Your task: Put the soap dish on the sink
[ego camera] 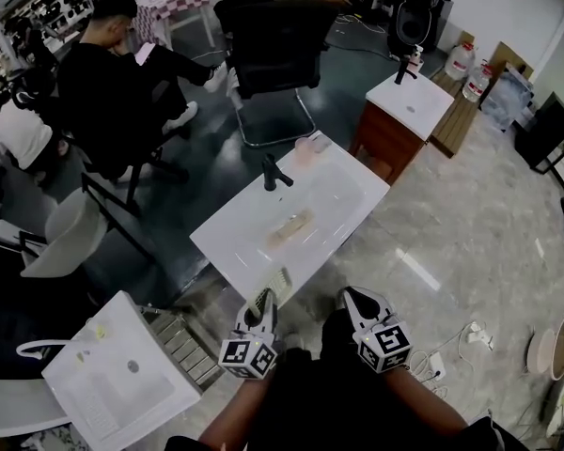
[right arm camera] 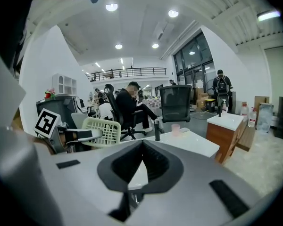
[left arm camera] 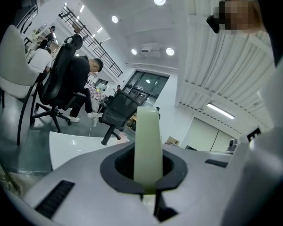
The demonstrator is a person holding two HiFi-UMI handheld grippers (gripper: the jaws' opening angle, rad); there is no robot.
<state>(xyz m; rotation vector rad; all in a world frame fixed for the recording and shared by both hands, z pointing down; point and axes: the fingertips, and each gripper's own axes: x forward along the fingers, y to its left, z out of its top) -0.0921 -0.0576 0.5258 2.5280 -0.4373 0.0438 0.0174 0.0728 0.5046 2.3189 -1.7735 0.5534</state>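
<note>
Left tongs (ego camera: 264, 308) sit low in the head view, clamped on the dish (left arm camera: 147, 145). The left gripper view shows the pale green dish edge-on and upright, pinched between the 2 jaws. From the right gripper view its slatted face shows, standing on edge and tilted a little. It is held in the air close to the near edge of the sink (ego camera: 227, 242); I cannot tell whether it is over that edge or just short of it.

Right tongs (ego camera: 354, 298) hang just beside the left, well apart from the dish, jaws together with nothing between them.

On the white sink, a black tap (ego camera: 273, 174) stands at the far rim with a pink cup (ego camera: 305, 148) near it at the corner. A pale oblong thing (ego camera: 289, 228) lies in the basin.

2 other sinks are in view: 1 (ego camera: 122, 374) at lower left, 1 on a wooden cabinet (ego camera: 387, 139) at upper right. A seated person (ego camera: 99, 83) in black and an empty black chair (ego camera: 273, 50) are beyond.
</note>
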